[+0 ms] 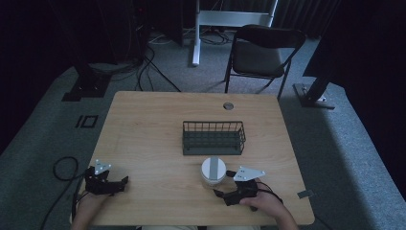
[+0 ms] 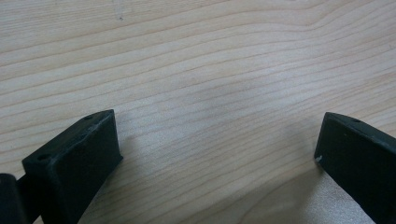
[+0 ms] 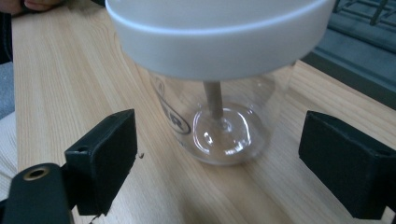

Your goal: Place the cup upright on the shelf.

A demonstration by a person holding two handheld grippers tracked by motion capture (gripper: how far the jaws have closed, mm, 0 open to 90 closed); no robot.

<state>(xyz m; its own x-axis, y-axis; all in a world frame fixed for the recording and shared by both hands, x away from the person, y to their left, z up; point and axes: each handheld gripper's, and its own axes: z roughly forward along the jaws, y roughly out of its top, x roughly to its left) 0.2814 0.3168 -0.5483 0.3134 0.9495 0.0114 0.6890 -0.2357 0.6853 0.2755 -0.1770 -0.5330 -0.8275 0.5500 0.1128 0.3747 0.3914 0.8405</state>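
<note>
The clear jar (image 3: 219,84) with a white lid stands on the table (image 1: 143,134), near of the wire basket (image 1: 213,138). The right gripper (image 3: 217,163), jaws wide and empty, should straddle it squarely below the lid before closing. The left gripper (image 2: 217,154) rests wide open, empty, near left.

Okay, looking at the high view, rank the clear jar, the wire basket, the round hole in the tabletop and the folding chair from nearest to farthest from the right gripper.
From the right gripper:
1. Clear jar with a white lid, right in front of its open jaws.
2. Wire basket, just beyond the jar, mid-table.
3. Round hole, near the table's far edge.
4. Folding chair, on the floor past the table.
</note>
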